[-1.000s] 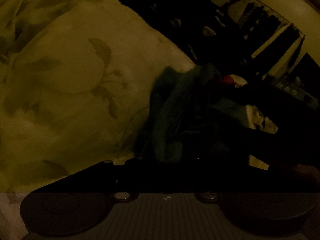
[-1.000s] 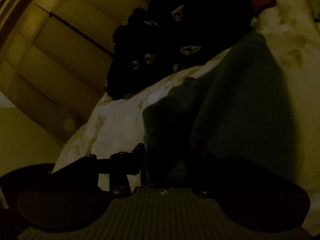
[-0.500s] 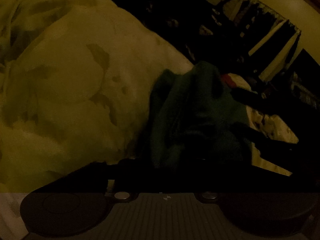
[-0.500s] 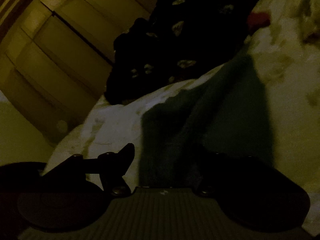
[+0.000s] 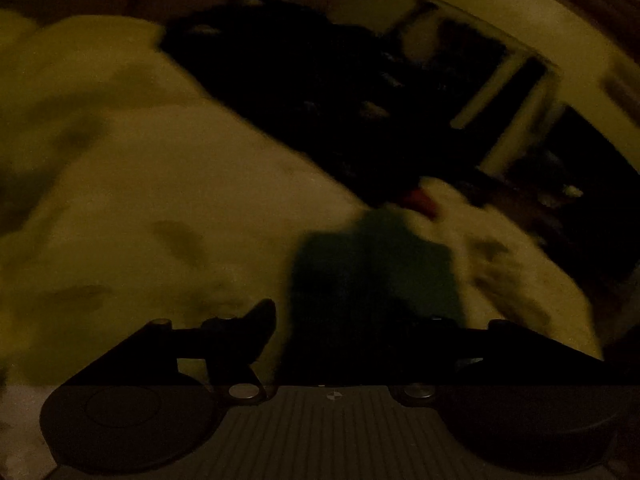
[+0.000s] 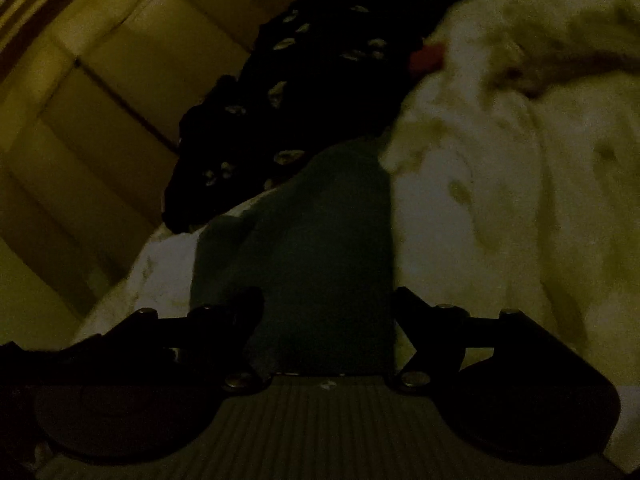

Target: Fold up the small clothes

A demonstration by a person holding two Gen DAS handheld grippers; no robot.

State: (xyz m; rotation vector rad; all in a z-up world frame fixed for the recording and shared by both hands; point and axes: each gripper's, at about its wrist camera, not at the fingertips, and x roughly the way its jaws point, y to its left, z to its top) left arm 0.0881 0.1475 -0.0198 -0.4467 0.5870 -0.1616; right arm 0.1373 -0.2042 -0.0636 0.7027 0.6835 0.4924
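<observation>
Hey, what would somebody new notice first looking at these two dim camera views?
The dark teal garment lies flat on the pale leaf-printed bedding, right ahead of the right gripper, whose jaws stand open on either side of it. Behind it sits a black cloth with light spots, with a small red item beside that.

Both wrist views sit low and close over the pale bedspread (image 5: 160,208), sharing the dark green cloth (image 6: 320,248) ahead.

Your bed's pale leaf-print cover (image 6: 500,220)

On it lie a dark green cloth (image 6: 320,240), a black patterned garment (image 6: 304,92) and something small and red (image 5: 418,200).
</observation>
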